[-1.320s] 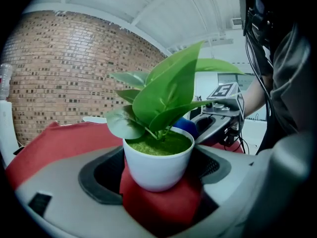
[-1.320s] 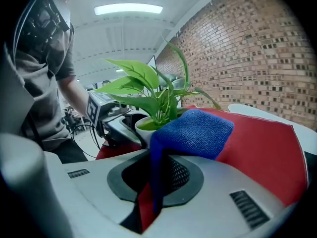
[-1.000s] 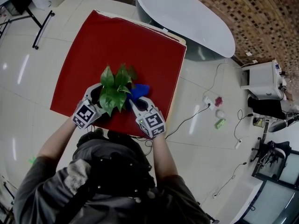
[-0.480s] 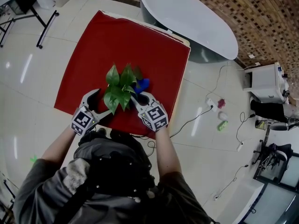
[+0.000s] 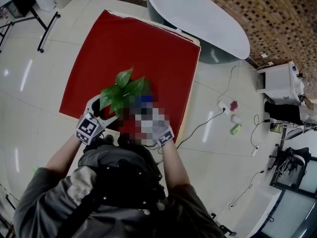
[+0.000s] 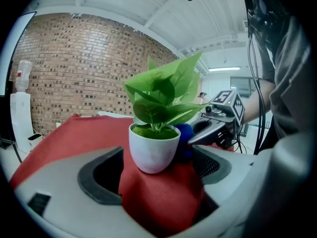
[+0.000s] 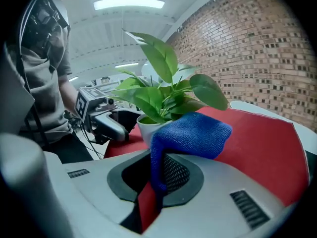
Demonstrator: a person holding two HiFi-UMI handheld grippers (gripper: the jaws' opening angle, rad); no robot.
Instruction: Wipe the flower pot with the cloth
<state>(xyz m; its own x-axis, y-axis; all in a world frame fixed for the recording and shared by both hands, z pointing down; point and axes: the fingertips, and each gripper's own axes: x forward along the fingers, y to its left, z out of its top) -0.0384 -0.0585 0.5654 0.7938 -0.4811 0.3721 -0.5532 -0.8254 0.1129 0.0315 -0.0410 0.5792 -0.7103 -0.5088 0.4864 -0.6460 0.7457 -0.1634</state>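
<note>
A white flower pot (image 6: 153, 151) with a green leafy plant (image 5: 121, 89) stands on the red-covered table (image 5: 133, 43), near its front edge. My left gripper (image 5: 106, 109) is open, its jaws spread wide on either side of the pot's near face without touching it. My right gripper (image 7: 156, 177) is shut on a blue cloth (image 7: 190, 133), which bulges out ahead of the jaws and lies against the pot's side (image 7: 146, 127). In the left gripper view the cloth (image 6: 184, 139) shows behind the pot's right side. In the head view a mosaic patch covers the right gripper.
A white oval table (image 5: 198, 16) stands beyond the red one. On the tiled floor to the right lie cables (image 5: 203, 125), a power strip (image 5: 221, 106) and small items (image 5: 234, 129). A white cabinet (image 5: 277, 86) is at far right. A stand leg (image 5: 47, 29) is on the left.
The right gripper and the blue cloth have drawn back toward me along the pot's right side. The plant's leaves have swung a little left. The left gripper has barely moved.
</note>
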